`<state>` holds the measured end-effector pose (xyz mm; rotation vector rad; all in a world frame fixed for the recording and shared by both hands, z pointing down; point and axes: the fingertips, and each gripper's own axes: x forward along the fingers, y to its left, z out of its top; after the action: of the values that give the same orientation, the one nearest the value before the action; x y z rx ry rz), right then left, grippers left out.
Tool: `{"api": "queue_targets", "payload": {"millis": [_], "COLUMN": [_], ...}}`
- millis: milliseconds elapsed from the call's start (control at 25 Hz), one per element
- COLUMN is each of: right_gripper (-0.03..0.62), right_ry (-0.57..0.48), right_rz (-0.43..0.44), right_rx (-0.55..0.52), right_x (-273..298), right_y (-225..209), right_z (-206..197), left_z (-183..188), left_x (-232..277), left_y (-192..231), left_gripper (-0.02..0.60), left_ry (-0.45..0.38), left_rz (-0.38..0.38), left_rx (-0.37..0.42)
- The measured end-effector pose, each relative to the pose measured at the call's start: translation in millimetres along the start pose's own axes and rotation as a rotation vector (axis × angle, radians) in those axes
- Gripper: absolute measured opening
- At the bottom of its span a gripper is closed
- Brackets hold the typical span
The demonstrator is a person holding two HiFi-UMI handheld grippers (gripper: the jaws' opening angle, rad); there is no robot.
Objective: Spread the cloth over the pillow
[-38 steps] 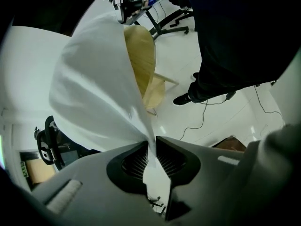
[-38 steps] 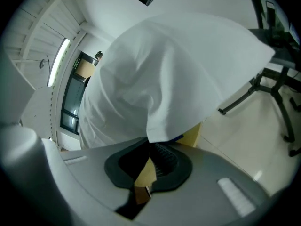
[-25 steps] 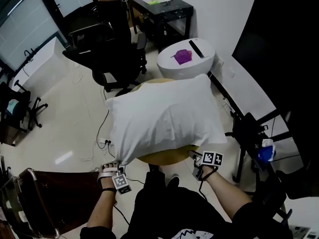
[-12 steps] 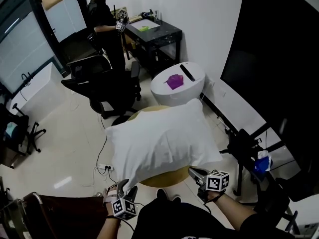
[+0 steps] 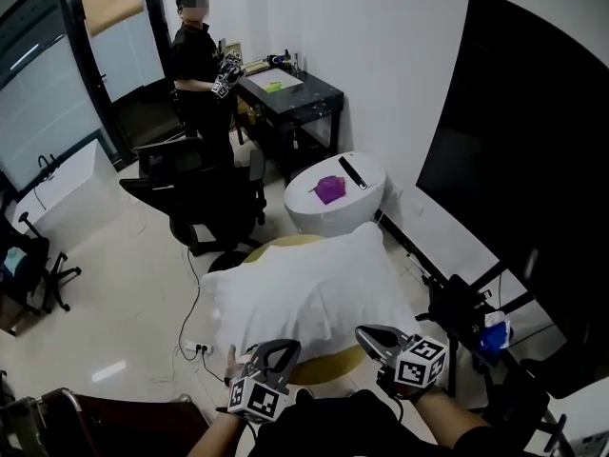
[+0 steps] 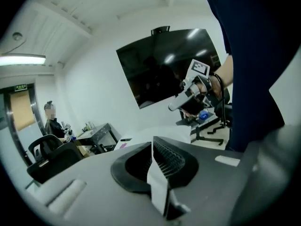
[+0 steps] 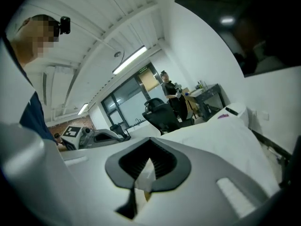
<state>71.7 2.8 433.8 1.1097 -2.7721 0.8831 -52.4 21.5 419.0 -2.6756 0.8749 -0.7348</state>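
Note:
A white cloth [image 5: 309,293] lies over the pillow on a round wooden table [image 5: 278,243]; I cannot tell cloth and pillow apart from above. My left gripper [image 5: 278,350] is raised at the near left corner. Its jaws have just closed, and they pinch a strip of the white cloth [image 6: 157,185] between the pads. At the near right corner my right gripper [image 5: 369,334] is shut on a fold of the cloth [image 7: 146,175]. The rest of the white bulk [image 7: 225,135] stretches away behind it. Each gripper shows in the other's view: right gripper [image 6: 188,91], left gripper [image 7: 101,136].
Beyond the pillow stands a white round side table [image 5: 354,193] with a purple object [image 5: 329,189] and a black remote. A black office chair [image 5: 205,193], a black desk [image 5: 285,89] and a standing person [image 5: 195,55] are further back. A large dark screen [image 5: 519,160] and a black stand [image 5: 457,307] are on the right.
Both grippers have risen from beside the table's near edge to the pillow's height and now point more level. The left jaws went from open to shut on the cloth.

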Motion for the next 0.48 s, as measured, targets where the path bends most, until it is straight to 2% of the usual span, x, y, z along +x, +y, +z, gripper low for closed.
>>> {"api": "queue_targets", "payload": {"millis": [120,240,480], "right_gripper": [0.008,0.008,0.008], "right_ry": [0.013,0.036,0.064], "right_rz": [0.027,0.063,0.135], "right_rx": [-0.102,-0.184,-0.234], "right_x": [-4,-8,-34], "right_y": [8,9,-6], "right_z": [11,16,25], "left_z": [12,6,20], "left_x": [7,18,35], "left_y": [2,-1,-15], "left_gripper": [0.003,0.003,0.003], "left_ry": [-0.033,0.017,0.057], "left_rz": [0.011,0.018,0.083], "left_rx": [-0.045,-0.082,-0.175]}}
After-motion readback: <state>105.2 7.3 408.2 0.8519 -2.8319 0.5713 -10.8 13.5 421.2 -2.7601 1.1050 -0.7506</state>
